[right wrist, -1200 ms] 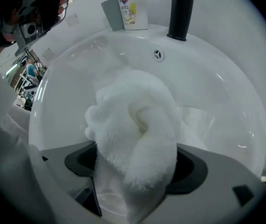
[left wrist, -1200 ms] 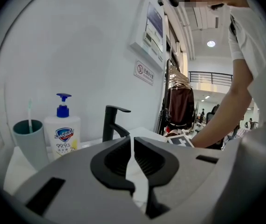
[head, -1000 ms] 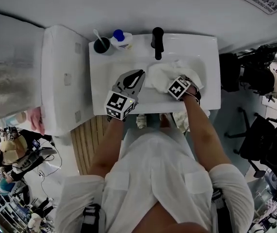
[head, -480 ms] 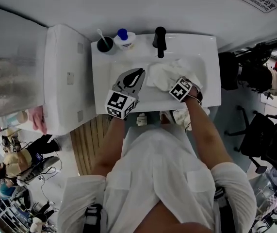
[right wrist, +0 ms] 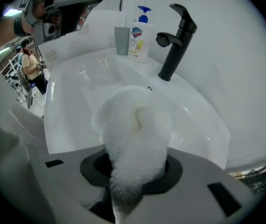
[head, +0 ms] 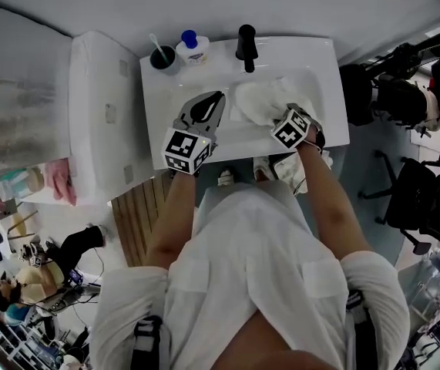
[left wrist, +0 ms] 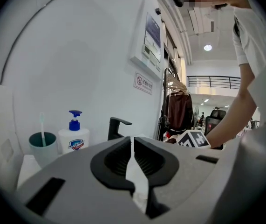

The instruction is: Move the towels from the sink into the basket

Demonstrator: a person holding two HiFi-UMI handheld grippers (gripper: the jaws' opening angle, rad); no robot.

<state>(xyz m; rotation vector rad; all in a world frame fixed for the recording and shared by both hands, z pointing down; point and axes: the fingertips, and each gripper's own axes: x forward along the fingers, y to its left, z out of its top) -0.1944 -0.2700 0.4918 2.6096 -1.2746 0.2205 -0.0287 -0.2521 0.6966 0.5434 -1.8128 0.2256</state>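
A white towel [head: 260, 102] hangs bunched over the basin of the white sink [head: 162, 106]. My right gripper [head: 278, 116] points steeply down into it. In the right gripper view the towel [right wrist: 133, 125] fills the space between the jaws of the right gripper [right wrist: 132, 166], which have just been closing and are shut on it, holding it above the sink [right wrist: 77, 101]. My left gripper [head: 218, 96] hovers over the basin's left part, level, holding nothing. In the left gripper view the left gripper [left wrist: 133, 140] has its jaws together. I cannot make out a basket.
A black faucet [head: 245, 48] stands at the sink's back edge, with a soap pump bottle [head: 191, 48] and a cup holding a toothbrush [head: 161, 56] to its left. A white appliance [head: 100, 106] adjoins the sink on the left. Black office chairs [head: 424, 206] stand at the right.
The right gripper has risen with the towel, pulling the bunch up out of the basin. The left gripper has lifted a little.
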